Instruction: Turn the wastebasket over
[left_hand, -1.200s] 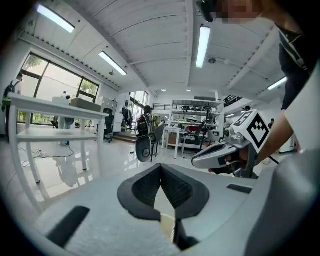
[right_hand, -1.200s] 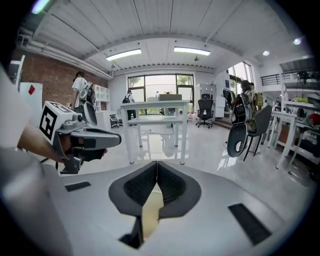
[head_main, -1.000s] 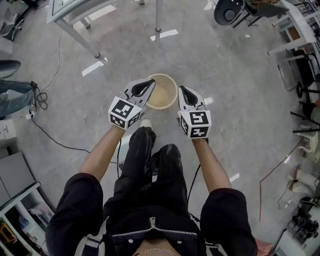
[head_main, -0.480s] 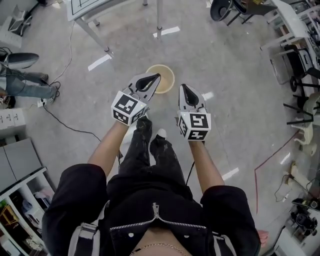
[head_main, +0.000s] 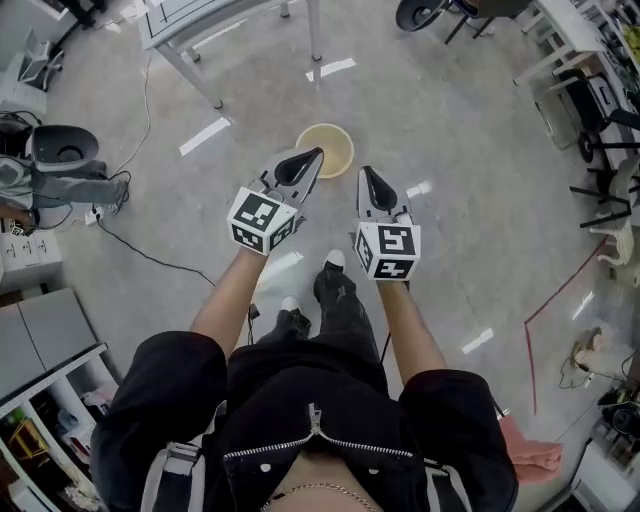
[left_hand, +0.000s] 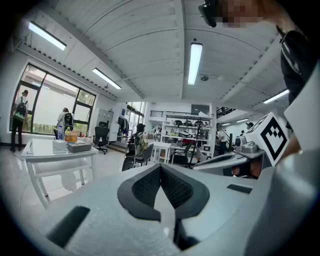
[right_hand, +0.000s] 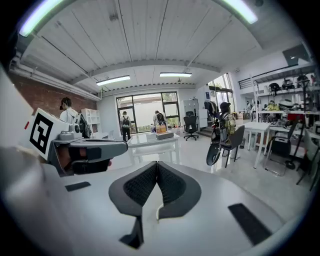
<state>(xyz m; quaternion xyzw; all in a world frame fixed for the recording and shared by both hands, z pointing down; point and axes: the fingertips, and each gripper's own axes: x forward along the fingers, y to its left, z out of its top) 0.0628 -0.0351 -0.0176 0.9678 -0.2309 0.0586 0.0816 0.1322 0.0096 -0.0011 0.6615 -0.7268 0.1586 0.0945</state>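
Head view, standing operator; the wastebasket rests on the floor mouth upward, just ahead of the operator's shoes, empty as far as its pale interior shows; the left tool overlaps its near-left rim in this view but hangs above it and does not touch; the right tool is beside it to the right, also apart. Both tools have their jaws pressed together with nothing between them, as each gripper view confirms; those views look out level across the room and do not show the basket.

Handling, as a judgement: a small, round, thin-walled basket, probably light plastic; stiff at the rim, smooth and somewhat slippery on the wall; best pinched at the rim, one tool on each opposite side, so that it tips without sliding away.

Against the frame one second earlier: the tools then flanked the basket close at rim height, with the operator bent low; now both tools have risen, the operator is upright, and the basket looks smaller and farther below; its mouth faces upward in both.
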